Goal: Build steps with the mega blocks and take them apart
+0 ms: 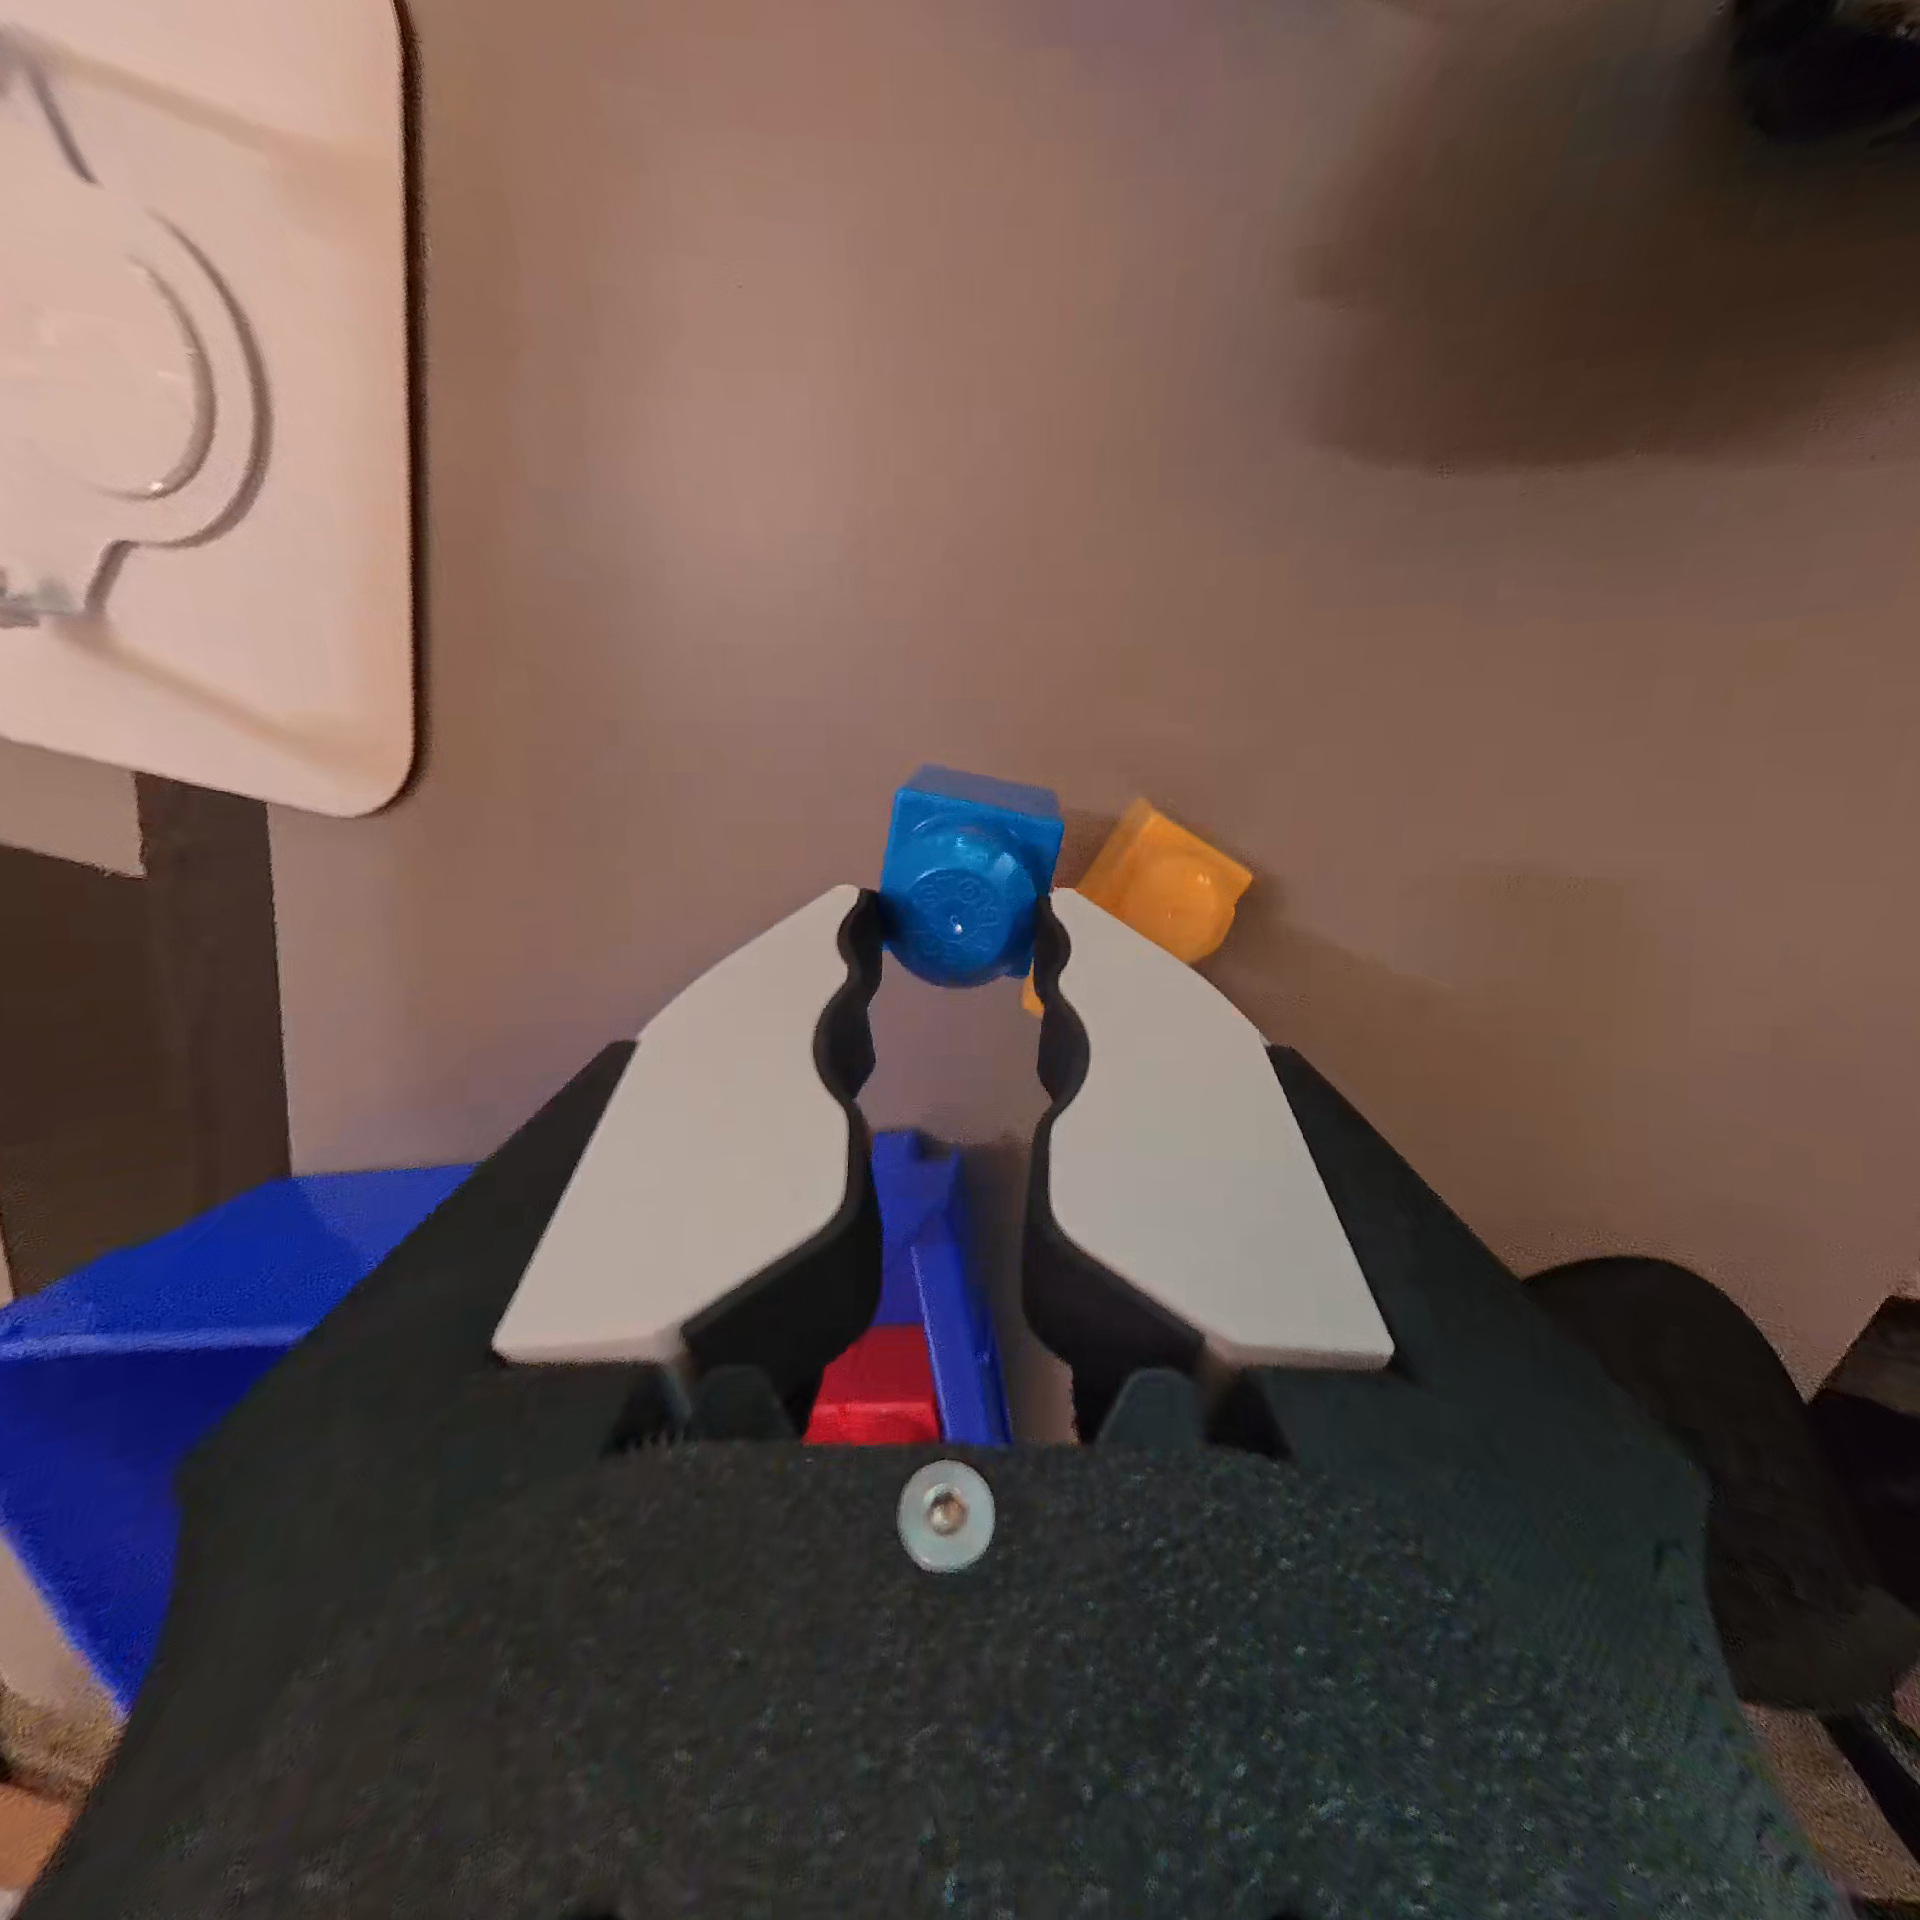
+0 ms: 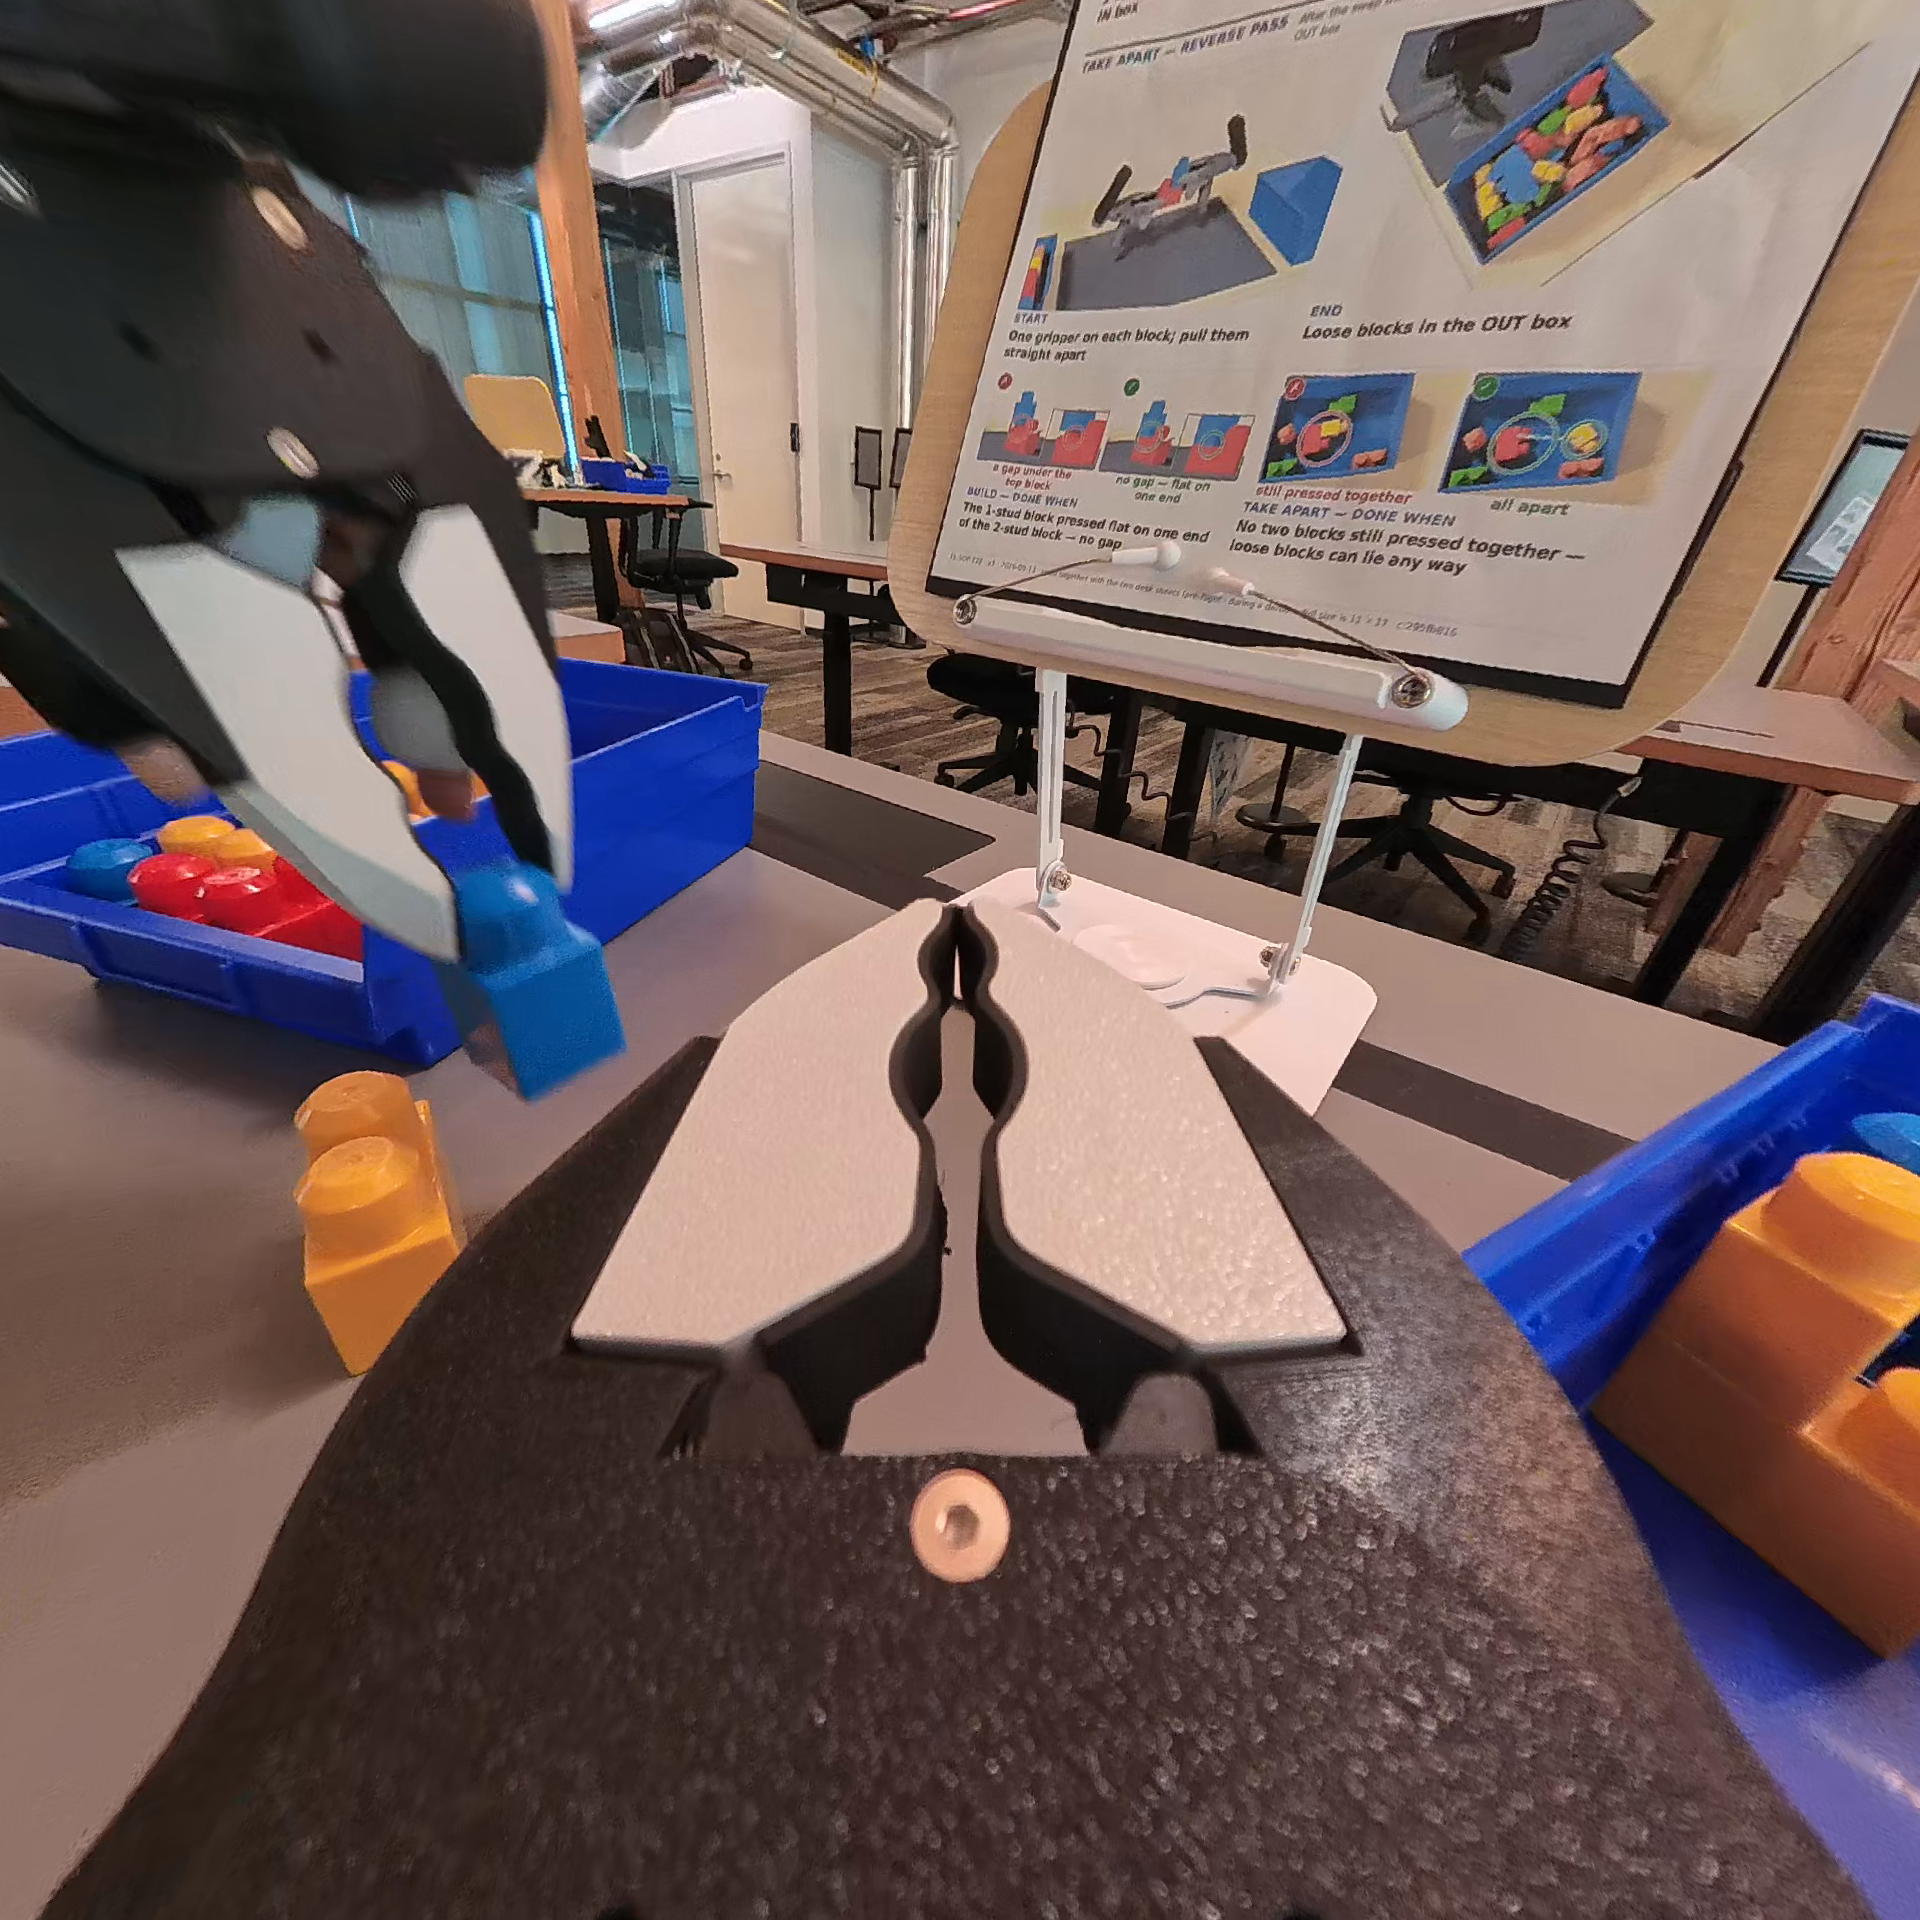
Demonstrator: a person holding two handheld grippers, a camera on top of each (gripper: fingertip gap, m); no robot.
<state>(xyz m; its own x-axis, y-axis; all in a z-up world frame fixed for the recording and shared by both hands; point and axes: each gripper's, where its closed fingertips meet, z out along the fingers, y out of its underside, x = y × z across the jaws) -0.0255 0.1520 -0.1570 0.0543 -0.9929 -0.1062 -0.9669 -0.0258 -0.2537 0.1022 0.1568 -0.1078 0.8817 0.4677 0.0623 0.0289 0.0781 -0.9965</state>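
Left gripper hung in the air at about 10 o'clock in the right wrist view, angled steeply down toward the grey table, tongs narrowed and pinching the round stud of a one-stud blue block. Block dangled tilted off the table, stud up between the tips, square base pointing down toward 5 o'clock. Seen from the left wrist camera, looked straight down onto the stud's round embossed top, with the square body beyond it. Just beside it at 3 o'clock sat a two-stud yellow block, standing studs-up on the table, long axis running roughly toward the camera in the right view. Right gripper held low and level over the table, tongs pressed together at the tips with nothing between them. Fingers made of pale grey textured plates with wavy black inner edges, set on a grainy black body. Glossy plastic blocks in red, yellow and blue piled in a blue bin at 9 o'clock, another blue bin with a big yellow block at 4 o'clock. White stand at 12 o'clock carrying a printed instruction board.
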